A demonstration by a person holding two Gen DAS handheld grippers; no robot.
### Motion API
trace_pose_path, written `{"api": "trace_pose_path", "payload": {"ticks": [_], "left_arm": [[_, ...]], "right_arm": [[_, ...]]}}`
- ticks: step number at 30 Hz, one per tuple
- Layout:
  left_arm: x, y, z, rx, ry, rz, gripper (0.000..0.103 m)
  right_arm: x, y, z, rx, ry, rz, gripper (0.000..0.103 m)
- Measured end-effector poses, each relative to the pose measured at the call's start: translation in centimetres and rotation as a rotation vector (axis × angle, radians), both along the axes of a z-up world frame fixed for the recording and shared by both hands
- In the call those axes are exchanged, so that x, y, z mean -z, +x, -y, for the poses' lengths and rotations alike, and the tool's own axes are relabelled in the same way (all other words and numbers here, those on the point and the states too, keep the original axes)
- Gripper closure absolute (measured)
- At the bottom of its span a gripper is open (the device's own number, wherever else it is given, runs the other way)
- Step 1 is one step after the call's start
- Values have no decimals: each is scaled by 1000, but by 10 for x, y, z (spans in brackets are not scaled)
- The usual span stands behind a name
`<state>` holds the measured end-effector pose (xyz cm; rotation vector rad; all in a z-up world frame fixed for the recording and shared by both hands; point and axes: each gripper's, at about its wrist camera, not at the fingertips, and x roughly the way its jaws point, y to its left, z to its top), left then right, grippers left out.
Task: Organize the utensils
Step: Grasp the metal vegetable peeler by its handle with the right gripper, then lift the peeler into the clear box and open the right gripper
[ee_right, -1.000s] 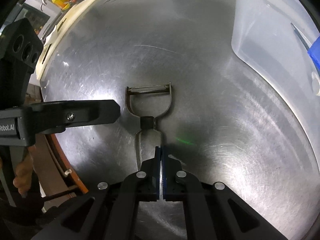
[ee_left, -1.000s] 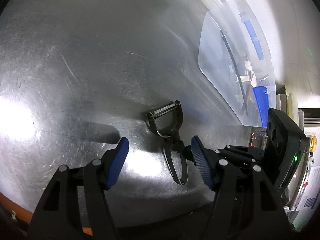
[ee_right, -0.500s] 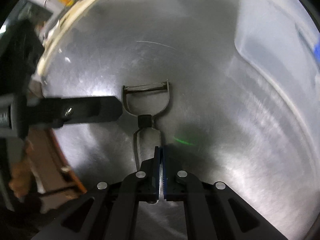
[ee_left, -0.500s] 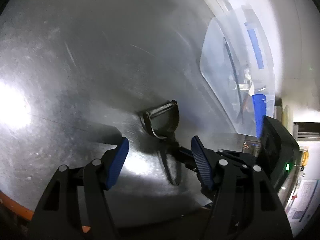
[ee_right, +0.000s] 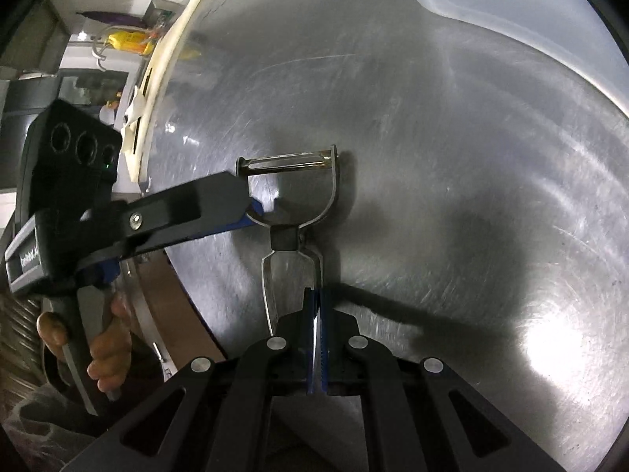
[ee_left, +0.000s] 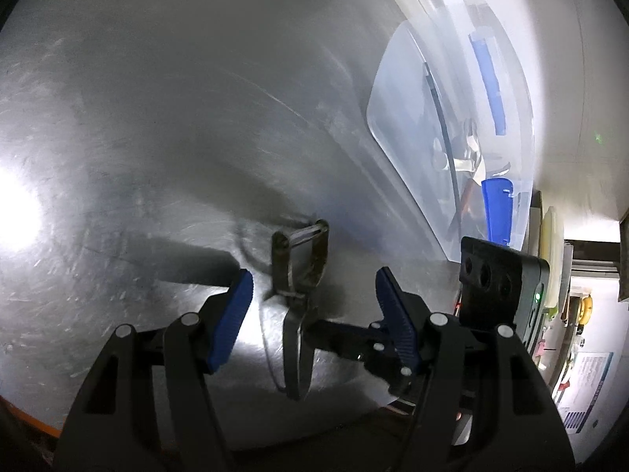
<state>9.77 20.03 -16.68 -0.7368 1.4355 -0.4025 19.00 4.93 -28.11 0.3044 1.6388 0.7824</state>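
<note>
A metal Y-shaped peeler (ee_right: 293, 204) is held off the steel table, blade end away from me. My right gripper (ee_right: 316, 306) is shut on the wire loop of its handle. In the left wrist view the peeler (ee_left: 300, 271) stands between the blue pads of my left gripper (ee_left: 312, 306), which is open and empty, with the right gripper's fingers (ee_left: 346, 332) coming in from the right. In the right wrist view the left gripper's finger (ee_right: 188, 208) lies next to the peeler's head.
A translucent plastic bin (ee_left: 397, 126) holding several utensils, among them blue-handled ones (ee_left: 489, 82), stands at the right on the steel table (ee_left: 157, 118). The bin's corner (ee_right: 511, 4) shows top right. The table's edge and a white board (ee_right: 157, 78) lie left.
The right gripper has lifted the peeler off the table and tilted it up. The left gripper has moved in, so the peeler now sits between its open fingers.
</note>
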Motion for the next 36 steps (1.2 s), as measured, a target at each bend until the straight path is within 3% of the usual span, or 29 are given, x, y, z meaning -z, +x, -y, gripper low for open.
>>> {"api": "trace_pose_path", "payload": {"ticks": [2, 4, 6, 12, 14, 17, 18, 24, 29, 31, 33, 36], "left_arm": [[-2, 2, 6, 15, 11, 9, 43], [-5, 4, 11, 24, 26, 20, 54], [-4, 4, 15, 27, 43, 24, 71], [-3, 0, 14, 0, 92, 44, 93], [-3, -2, 11, 1, 94, 56, 93], [-4, -4, 8, 2, 100, 67, 93], [-4, -4, 8, 1, 98, 70, 93], [-5, -6, 7, -2, 90, 72, 93], [-7, -7, 7, -2, 77, 78, 94], [-7, -7, 7, -4, 73, 78, 93], [-6, -8, 7, -7, 71, 75, 94], [-5, -8, 7, -6, 64, 70, 93]], "right_arm": [[-1, -1, -2, -9, 0, 6, 99], [-1, -2, -5, -17, -2, 12, 100], [-1, 0, -5, -25, -6, 18, 100], [-4, -1, -9, -57, -30, 55, 99], [-7, -2, -8, -61, -55, 77, 95], [-20, -3, -4, -57, -84, 128, 73], [-28, -4, -3, -55, -93, 155, 72], [-48, -24, -20, -171, -34, 210, 72], [-28, -26, -41, -210, -42, 173, 72], [-18, -23, -45, -201, -49, 147, 78], [-9, -22, -47, -196, -70, 136, 95], [-8, -23, -49, -197, -74, 144, 98]]}}
